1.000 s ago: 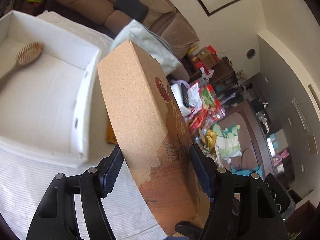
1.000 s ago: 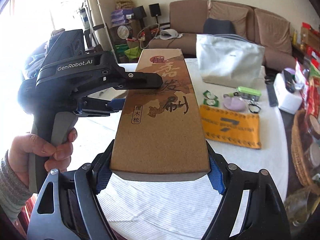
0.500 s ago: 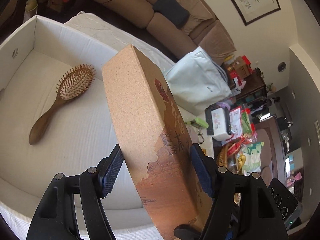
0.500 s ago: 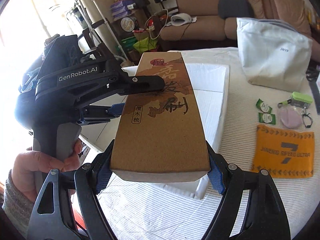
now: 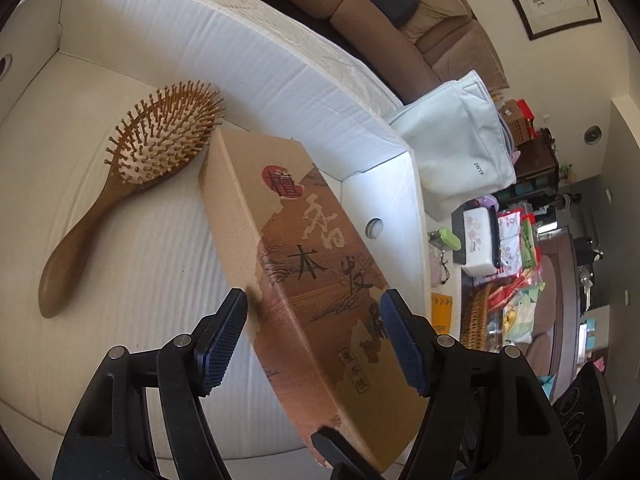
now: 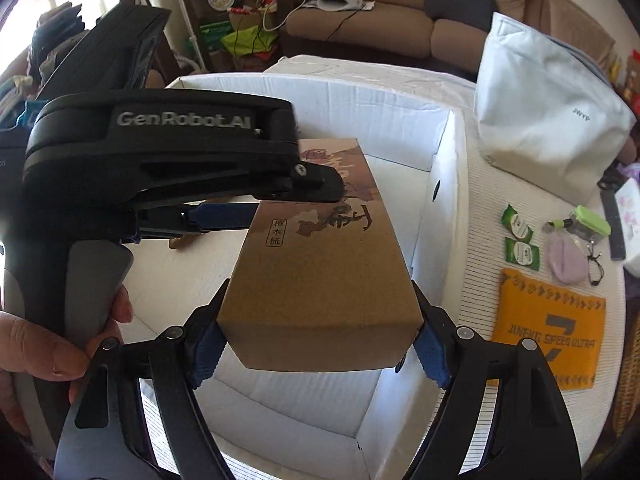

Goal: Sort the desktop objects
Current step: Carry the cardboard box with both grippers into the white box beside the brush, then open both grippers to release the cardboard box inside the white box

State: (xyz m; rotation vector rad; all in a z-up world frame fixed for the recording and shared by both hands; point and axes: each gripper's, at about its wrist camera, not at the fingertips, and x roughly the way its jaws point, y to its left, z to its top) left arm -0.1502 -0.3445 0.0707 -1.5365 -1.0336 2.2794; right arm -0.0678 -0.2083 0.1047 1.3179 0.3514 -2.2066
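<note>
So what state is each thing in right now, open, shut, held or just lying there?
Brown cork-patterned cardboard box: closed, held over the tray.
Right gripper: shut on the box.
Left gripper: open, pads astride the box.
Wooden paddle hairbrush: lying in the tray, bristles up.
White corrugated tray: open-topped.
Pale drawstring bag: standing on the table.

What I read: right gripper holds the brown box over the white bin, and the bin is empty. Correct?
Not quite. The right gripper does hold the brown box over the white bin, but the bin is not empty: a wooden hairbrush lies on its floor, beside the box. The left wrist view shows it.
</note>
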